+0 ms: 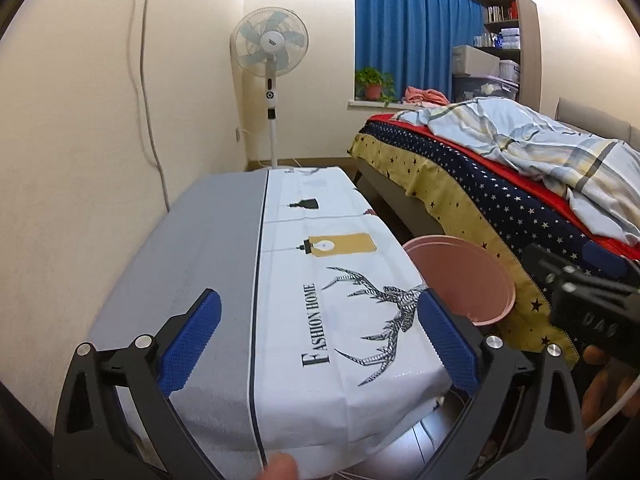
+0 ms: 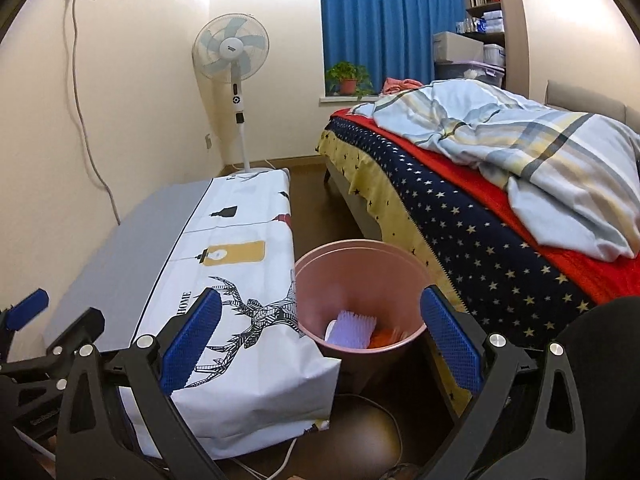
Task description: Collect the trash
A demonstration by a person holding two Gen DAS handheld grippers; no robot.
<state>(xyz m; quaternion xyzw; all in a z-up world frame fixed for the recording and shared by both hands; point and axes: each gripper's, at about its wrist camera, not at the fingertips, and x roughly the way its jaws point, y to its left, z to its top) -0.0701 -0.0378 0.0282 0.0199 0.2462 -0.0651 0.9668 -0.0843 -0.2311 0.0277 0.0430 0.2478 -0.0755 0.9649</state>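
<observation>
A pink waste bin [image 2: 360,280] stands on the floor between the low table and the bed; it also shows in the left wrist view [image 1: 464,276]. Inside it lie a pale purple brush-like item [image 2: 354,330] and something orange [image 2: 386,338]. My right gripper [image 2: 320,340] is open and empty, held above the table corner and the bin. My left gripper [image 1: 320,344] is open and empty over the near end of the table. The right gripper shows at the right edge of the left wrist view [image 1: 580,296]. No loose trash shows on the table.
The low table [image 1: 208,248] carries a white deer-print cloth [image 1: 340,300] and stands along the left wall. A bed [image 2: 500,208] with a striped duvet fills the right. A standing fan [image 2: 236,68], a potted plant [image 2: 348,78] and shelves stand at the back. Cables lie on the floor [image 2: 384,412].
</observation>
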